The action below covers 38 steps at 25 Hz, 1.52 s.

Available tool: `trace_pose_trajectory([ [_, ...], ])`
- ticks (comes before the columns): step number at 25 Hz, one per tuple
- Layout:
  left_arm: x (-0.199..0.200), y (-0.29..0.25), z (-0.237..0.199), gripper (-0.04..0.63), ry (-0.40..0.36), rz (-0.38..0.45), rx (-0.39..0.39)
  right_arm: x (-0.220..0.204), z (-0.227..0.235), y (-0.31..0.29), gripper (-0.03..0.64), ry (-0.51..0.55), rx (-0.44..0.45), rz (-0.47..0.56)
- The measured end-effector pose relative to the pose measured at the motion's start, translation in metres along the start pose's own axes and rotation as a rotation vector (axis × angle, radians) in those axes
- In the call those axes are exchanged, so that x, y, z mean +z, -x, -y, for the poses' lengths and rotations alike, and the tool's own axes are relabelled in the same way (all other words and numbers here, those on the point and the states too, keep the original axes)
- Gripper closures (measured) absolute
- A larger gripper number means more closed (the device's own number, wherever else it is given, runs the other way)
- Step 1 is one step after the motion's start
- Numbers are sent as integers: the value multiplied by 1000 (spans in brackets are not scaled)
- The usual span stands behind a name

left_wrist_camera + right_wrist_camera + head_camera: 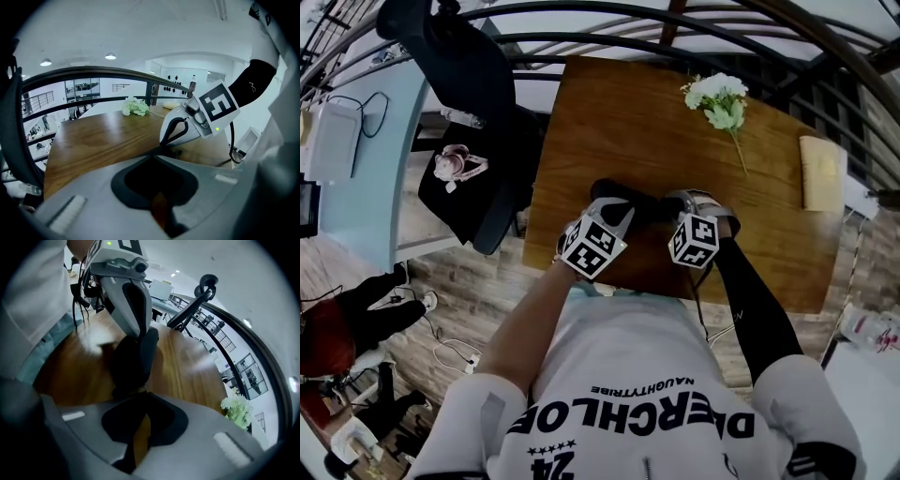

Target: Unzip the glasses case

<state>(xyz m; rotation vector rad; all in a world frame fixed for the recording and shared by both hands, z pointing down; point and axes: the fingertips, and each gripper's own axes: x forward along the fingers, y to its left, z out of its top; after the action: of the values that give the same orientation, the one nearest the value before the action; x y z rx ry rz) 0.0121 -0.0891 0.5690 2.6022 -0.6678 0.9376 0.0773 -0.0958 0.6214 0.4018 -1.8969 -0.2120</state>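
Note:
The black glasses case (pixel 642 208) lies on the wooden table (pixel 628 112) between my two grippers. In the right gripper view the case (pixel 133 362) runs away from my jaws. My right gripper (pixel 142 392) is shut at the case's near end, on what looks like the zipper pull; the pull itself is hidden between the tips. My left gripper (pixel 143 333) clamps the far end of the case, jaws closed on it. In the left gripper view my left gripper (pixel 156 151) is shut, and the right gripper (pixel 164 144) points down just beyond it. There the case is almost hidden.
A bunch of white flowers (pixel 719 98) lies at the table's far side, a tan flat object (pixel 821 173) at its right edge. A black office chair (pixel 478 122) stands left of the table. A railing (pixel 694 28) runs behind. The person's torso is at the near edge.

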Motion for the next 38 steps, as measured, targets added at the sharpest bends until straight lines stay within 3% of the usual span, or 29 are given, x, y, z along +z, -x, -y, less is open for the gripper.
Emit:
trace_pose_trajectory([
  [8,2,0,0,589,17,7,-20,12,12,-11,572,66,39,15],
  [15,2,2,-1,591,28,19,-27,9,8,-4,568,-38,31,58],
  [23,3,4,-2,588,9,5,-36,12,-6,28,357,-297,108,197],
  [28,7,17,-10,588,18,42,13,41,-21,40,280,-370,130,289],
  [33,-8,38,-24,589,50,30,110,67,-18,32,215,-423,87,320],
  [37,-26,49,-26,589,80,4,157,63,-14,14,220,-415,70,236],
  [38,-31,50,-25,589,89,-1,162,61,-15,11,284,-405,74,216],
])
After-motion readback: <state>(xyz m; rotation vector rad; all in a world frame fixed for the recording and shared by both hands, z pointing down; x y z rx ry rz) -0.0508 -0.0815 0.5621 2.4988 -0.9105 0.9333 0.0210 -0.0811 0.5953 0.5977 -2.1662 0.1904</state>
